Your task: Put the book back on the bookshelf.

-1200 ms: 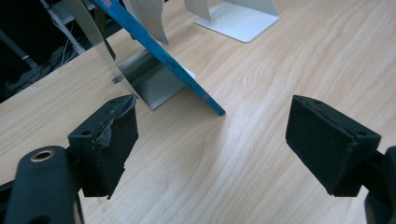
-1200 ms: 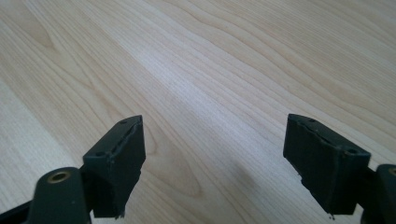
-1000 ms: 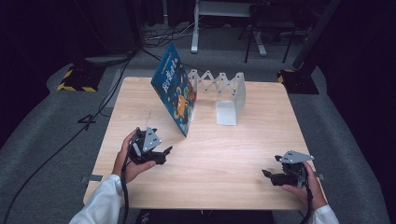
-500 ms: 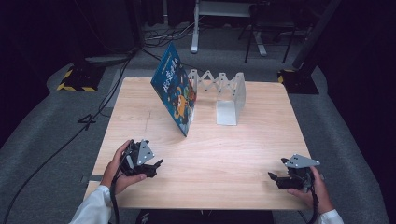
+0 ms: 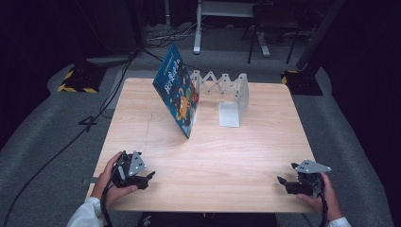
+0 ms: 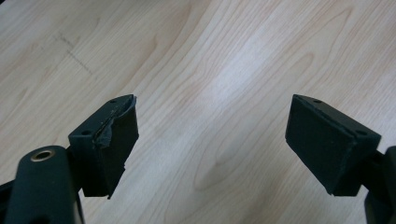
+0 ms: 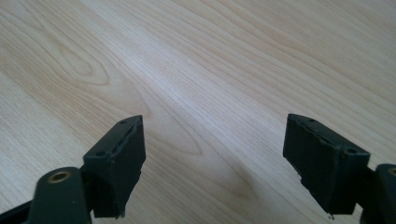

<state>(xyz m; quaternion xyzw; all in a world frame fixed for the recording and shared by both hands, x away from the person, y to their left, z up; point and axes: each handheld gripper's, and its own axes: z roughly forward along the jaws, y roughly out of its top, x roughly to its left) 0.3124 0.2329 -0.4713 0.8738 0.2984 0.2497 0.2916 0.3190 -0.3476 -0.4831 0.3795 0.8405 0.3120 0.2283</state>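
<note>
A blue picture book (image 5: 178, 94) stands tilted on the wooden table (image 5: 208, 151), leaning against a white folding book rack (image 5: 227, 92) at the back middle. My left gripper (image 5: 145, 178) rests low at the table's front left corner, held in a hand, jaws wide apart. In the left gripper view the gripper (image 6: 212, 140) is open over bare wood, nothing between its pads. My right gripper (image 5: 283, 183) sits at the front right corner, also in a hand. The right gripper view shows that gripper (image 7: 215, 158) open above bare wood.
Black cables (image 5: 71, 137) run over the grey floor left of the table. A yellow-black striped block (image 5: 78, 80) lies at the back left, a dark block (image 5: 302, 80) at the back right, and a white stand (image 5: 222, 19) stands behind the table.
Both hands have drawn back toward the front edge. The left gripper has moved down and toward the front left corner; the right one has slid a little toward the front right corner. Jaws stay apart.
</note>
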